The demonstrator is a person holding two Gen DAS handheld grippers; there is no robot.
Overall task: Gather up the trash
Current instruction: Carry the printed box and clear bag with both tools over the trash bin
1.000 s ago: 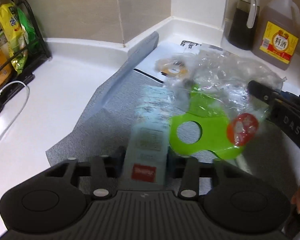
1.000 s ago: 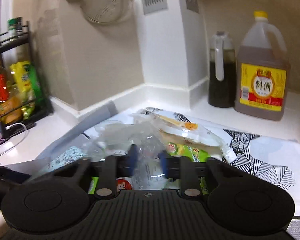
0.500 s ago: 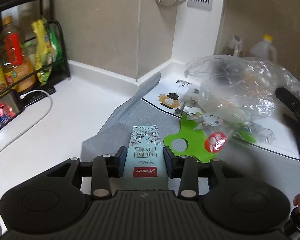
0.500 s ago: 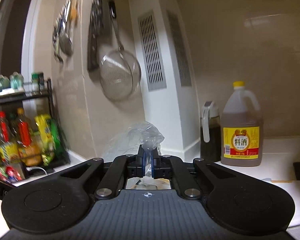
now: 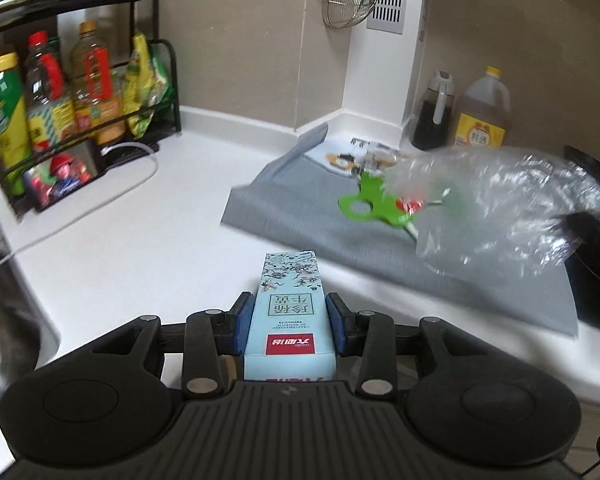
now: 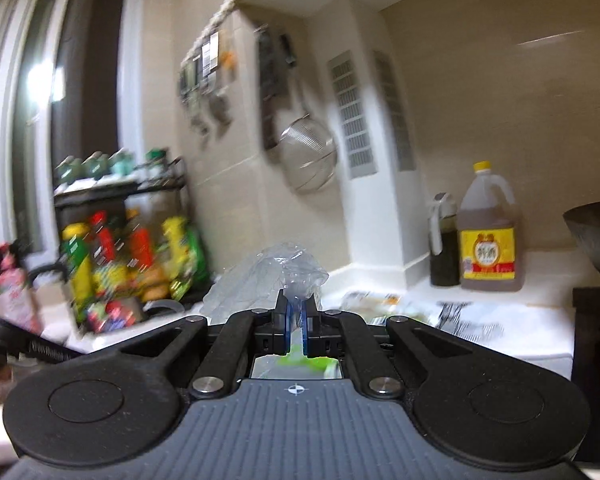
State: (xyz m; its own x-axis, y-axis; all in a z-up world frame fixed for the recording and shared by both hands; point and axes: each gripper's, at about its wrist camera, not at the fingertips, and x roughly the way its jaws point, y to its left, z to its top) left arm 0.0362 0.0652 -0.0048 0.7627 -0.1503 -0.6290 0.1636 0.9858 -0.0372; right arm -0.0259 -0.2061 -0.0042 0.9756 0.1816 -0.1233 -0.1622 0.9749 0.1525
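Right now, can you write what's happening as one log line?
left tongs: shut on blue box | right tongs: shut on clear plastic bag | both lifted above counter

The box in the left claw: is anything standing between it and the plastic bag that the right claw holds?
Nothing visible blocks it. The box is clamped in the left claw above the counter edge, and the bag, pinched by the right claw, hangs to its right over the grey mat. Only open air lies between them.

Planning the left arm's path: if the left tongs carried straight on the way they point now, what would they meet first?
Probably the grey mat on the white counter, judging loosely; depth is unclear. The left tongs grip the blue box, which leads.
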